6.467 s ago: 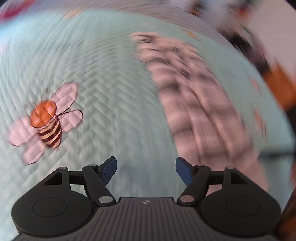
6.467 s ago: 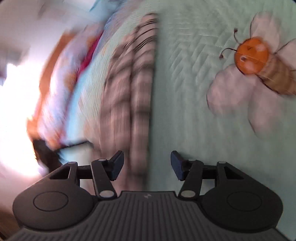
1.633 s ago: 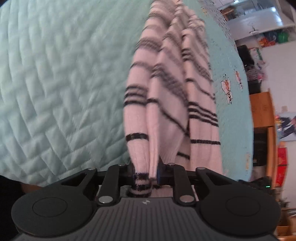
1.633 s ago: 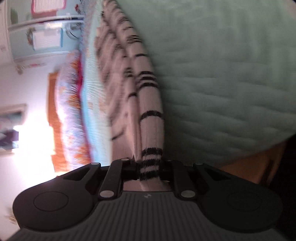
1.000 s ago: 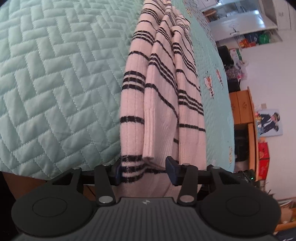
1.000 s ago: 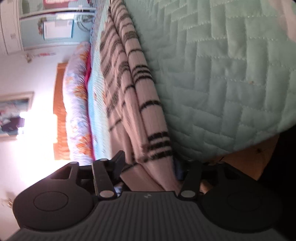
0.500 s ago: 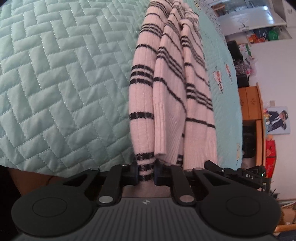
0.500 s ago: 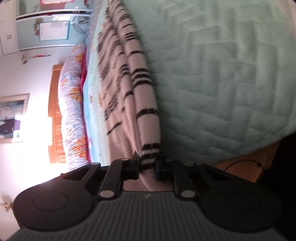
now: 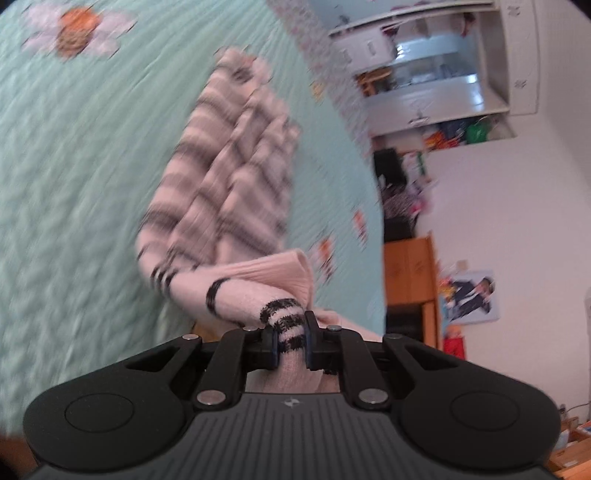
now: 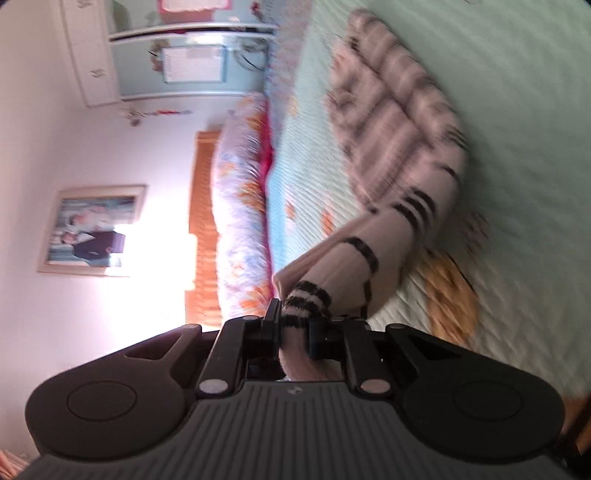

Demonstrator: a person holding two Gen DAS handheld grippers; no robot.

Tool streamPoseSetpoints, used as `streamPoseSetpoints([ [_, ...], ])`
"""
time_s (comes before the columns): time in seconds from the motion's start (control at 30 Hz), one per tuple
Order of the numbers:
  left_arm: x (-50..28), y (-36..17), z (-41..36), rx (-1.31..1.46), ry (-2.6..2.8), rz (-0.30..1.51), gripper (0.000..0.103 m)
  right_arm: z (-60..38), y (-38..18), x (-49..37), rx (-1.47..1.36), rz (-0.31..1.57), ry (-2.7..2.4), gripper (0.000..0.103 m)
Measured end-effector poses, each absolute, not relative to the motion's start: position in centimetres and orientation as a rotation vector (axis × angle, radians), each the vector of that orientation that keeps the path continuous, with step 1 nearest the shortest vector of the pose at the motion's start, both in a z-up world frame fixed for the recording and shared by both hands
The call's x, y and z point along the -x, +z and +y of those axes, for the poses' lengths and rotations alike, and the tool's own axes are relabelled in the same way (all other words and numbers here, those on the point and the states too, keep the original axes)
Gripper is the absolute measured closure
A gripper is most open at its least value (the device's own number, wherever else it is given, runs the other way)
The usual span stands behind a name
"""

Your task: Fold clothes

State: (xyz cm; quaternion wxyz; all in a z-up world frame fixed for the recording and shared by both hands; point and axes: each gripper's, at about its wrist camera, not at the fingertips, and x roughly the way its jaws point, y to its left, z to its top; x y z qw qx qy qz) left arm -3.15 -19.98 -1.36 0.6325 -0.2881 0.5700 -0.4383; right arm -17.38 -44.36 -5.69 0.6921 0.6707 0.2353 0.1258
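Observation:
A pale pink sweater with black stripes point(image 9: 229, 177) lies folded lengthwise on a mint quilted bedspread point(image 9: 74, 184). My left gripper point(image 9: 290, 332) is shut on the striped hem at one near corner, which is lifted off the bed and curls toward the camera. In the right wrist view the same sweater point(image 10: 391, 122) stretches away over the bedspread point(image 10: 517, 110), and my right gripper point(image 10: 293, 321) is shut on the other striped hem corner, also raised. Both views are blurred by motion.
A bee print point(image 9: 72, 33) marks the bedspread far left. White cabinets point(image 9: 436, 66), a wooden cupboard point(image 9: 410, 273) and a poster stand beyond the bed. The right wrist view shows floral pillows point(image 10: 240, 206), a wooden headboard point(image 10: 201, 206) and a framed picture point(image 10: 90, 229).
Both grippers closed on the sweater's near hem corners at the bed edge, then rose and moved forward over the bed, lifting the hem so it curls up off the bedspread.

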Motion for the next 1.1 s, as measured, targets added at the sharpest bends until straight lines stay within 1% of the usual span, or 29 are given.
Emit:
streamPoseSetpoints([
  [0.17,-2.7,0.4,-23.2,0.699,-0.999,1.257,0.091,-48.2,-5.1,13.6,-1.516,0.441,0.293,0.089],
  [0.37,-9.5,0.6,-27.8,0.707,-0.967,1.212,0.091,-53.0,-5.6,9.5,-1.530,0.386,0.309,0.089],
  [0.47,-12.6,-0.9,-30.8,0.656,-0.924,1.223,0.091,-55.1,-6.9,6.2,-1.525,0.399,0.282,0.089],
  [0.57,-15.1,-3.5,-33.7,0.586,-0.877,1.295,0.090,-57.5,-10.6,3.0,-1.616,0.458,0.201,0.089],
  [0.63,-16.3,-5.3,-35.4,0.533,-0.844,1.352,0.090,-58.2,-13.0,2.2,-1.666,0.521,0.104,0.088],
  [0.73,-17.2,-6.1,-36.5,0.495,-0.850,1.353,0.089,-58.4,-15.0,1.8,-1.722,0.542,0.068,0.086],
  [0.8,-17.6,-6.6,-36.4,0.510,-0.860,1.356,0.089,-58.3,-14.9,1.6,-1.700,0.543,0.117,0.083],
  [0.83,-17.6,-6.9,-36.3,0.504,-0.856,1.365,0.088,-58.2,-14.6,1.4,-1.683,0.553,0.132,0.077],
  [0.87,-17.7,-7.2,-36.1,0.498,-0.847,1.376,0.087,-58.0,-14.3,1.2,-1.660,0.569,0.138,0.069],
  [0.9,-17.7,-7.5,-35.9,0.504,-0.841,1.394,0.086,-58.0,-14.2,1.1,-1.652,0.585,0.142,0.065],
  [0.93,-17.7,-7.5,-35.7,0.512,-0.848,1.398,0.086,-58.0,-14.2,0.9,-1.650,0.601,0.146,0.062],
  [1.0,-17.6,-7.3,-35.3,0.527,-0.872,1.389,0.084,-57.9,-13.9,0.8,-1.617,0.629,0.171,0.062],
  [1.03,-17.4,-7.2,-35.2,0.523,-0.887,1.379,0.078,-57.7,-13.6,0.9,-1.596,0.626,0.189,0.060],
  [1.07,-17.2,-7.0,-35.1,0.514,-0.904,1.366,0.074,-57.5,-13.5,1.2,-1.589,0.620,0.201,0.059],
  [1.1,-17.1,-7.0,-35.2,0.511,-0.902,1.367,0.066,-57.4,-13.4,1.4,-1.583,0.613,0.214,0.059],
])
